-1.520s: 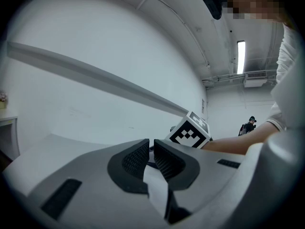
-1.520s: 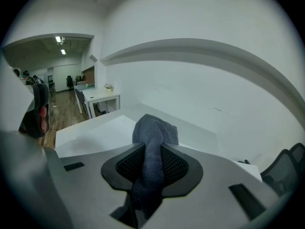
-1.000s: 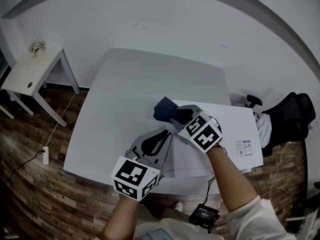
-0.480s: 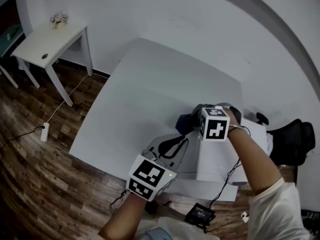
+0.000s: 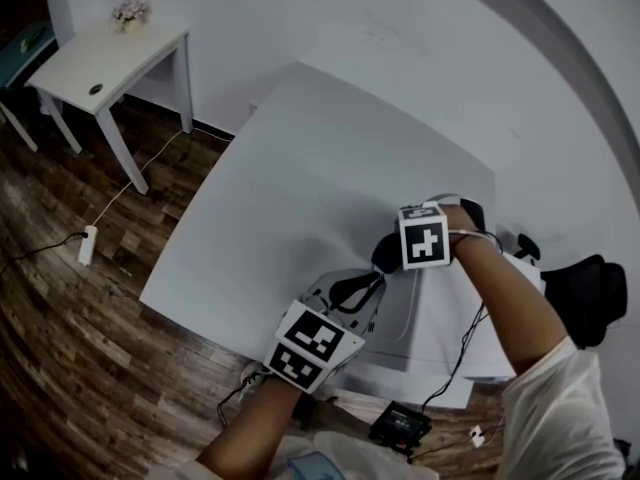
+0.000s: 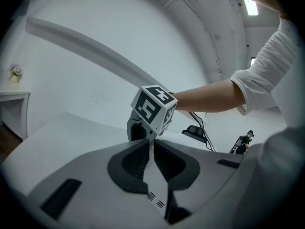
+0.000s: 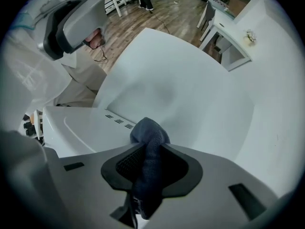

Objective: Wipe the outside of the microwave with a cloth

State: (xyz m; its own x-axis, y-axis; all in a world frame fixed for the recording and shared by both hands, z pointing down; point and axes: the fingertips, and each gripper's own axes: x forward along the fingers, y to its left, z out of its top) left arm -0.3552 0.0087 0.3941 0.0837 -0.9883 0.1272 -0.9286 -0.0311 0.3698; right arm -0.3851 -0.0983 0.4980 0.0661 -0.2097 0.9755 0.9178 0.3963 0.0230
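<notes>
White table (image 5: 270,198) — cloth (image 7: 148,140) lengthwise between right gripper (image 7: 147,154) jaws, tip down.

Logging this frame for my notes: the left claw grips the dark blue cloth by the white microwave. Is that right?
No. It is the right claw that grips the dark blue cloth by the white microwave; the right gripper view shows it pinched between the jaws. The left claw is shut on nothing.

- A small white table (image 5: 110,58) stands by the wall, little flowers (image 5: 130,11) on it.
- A white plug strip (image 5: 87,244) lies on the wooden floor (image 5: 60,348).
- A black chair (image 5: 600,298) stands far right.
</notes>
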